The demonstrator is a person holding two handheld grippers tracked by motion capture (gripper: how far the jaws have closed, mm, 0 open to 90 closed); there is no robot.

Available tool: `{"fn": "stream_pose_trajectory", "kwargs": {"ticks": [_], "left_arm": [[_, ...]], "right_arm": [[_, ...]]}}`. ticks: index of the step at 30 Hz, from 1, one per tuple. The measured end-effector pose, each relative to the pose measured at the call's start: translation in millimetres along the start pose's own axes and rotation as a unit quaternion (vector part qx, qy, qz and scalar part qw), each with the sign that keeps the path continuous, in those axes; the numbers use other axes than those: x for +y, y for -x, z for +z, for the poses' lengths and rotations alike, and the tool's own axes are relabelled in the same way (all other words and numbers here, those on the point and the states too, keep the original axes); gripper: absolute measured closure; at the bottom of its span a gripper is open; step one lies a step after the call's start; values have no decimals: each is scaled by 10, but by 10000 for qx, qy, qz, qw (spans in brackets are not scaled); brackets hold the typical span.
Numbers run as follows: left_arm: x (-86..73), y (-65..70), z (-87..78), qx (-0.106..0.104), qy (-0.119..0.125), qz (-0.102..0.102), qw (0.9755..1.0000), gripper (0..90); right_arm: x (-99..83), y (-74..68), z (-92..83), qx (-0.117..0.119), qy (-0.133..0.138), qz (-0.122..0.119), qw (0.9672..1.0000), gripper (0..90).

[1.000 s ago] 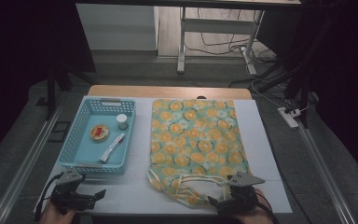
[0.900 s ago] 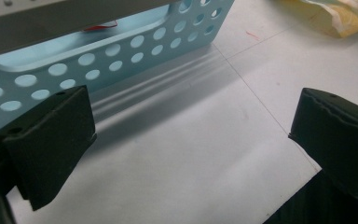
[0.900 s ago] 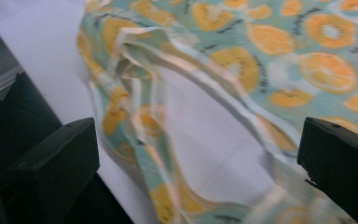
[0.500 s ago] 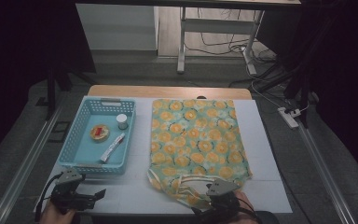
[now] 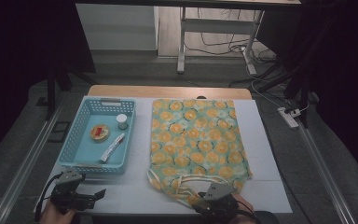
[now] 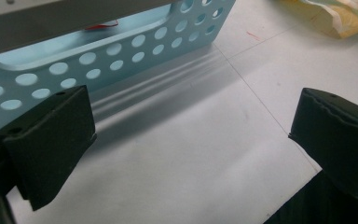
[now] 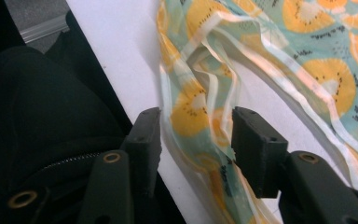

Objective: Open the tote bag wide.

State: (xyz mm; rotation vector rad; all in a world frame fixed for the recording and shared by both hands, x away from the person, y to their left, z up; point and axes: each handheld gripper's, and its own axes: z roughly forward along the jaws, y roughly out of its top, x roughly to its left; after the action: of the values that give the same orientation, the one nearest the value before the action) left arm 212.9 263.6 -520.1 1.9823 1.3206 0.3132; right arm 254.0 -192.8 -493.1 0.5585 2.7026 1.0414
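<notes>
Blue basket (image 5: 77,156) holds jar (image 5: 121,121), tube (image 5: 112,147), round tin (image 5: 99,132).

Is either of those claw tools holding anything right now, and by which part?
Nothing is gripped yet. The right gripper has been closing around the near edge of the orange-patterned fabric bag, pads not yet pressing. The left gripper is open over bare table.

1. A fruit-print bag (image 5: 196,140) lies flat at the centre of the white tabletop (image 5: 261,140).
2. The basket (image 5: 85,158) at left holds a tube (image 5: 112,147).
3. The right gripper (image 5: 204,201), bottom centre, sits at the bag's handles (image 5: 186,184).
4. The left gripper (image 5: 93,194) rests bottom left.
</notes>
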Motion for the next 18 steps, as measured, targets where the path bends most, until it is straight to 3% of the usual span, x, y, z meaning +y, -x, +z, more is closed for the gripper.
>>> {"fn": "stream_pose_trajectory", "kwargs": {"ticks": [6,12,13,14,15,18], "left_arm": [[1,0,1,1,-11,0,10000,0],[2,0,2,3,-14,8,10000,0],[2,-1,3,4,-16,7,10000,0],[3,-1,3,3,-18,5,10000,0],[3,-2,4,2,-17,1,10000,0],[4,-4,4,2,-16,8,10000,0]], "right_arm": [[30,-35,-6,158,45,-30,9999,540],[-6,6,104,141,-343,54,9993,611],[-16,18,123,90,-475,42,9988,693],[-16,18,123,90,-475,42,9988,693],[-18,23,117,83,-514,-23,9986,845],[-8,46,91,211,-546,-12,9983,893]]}}
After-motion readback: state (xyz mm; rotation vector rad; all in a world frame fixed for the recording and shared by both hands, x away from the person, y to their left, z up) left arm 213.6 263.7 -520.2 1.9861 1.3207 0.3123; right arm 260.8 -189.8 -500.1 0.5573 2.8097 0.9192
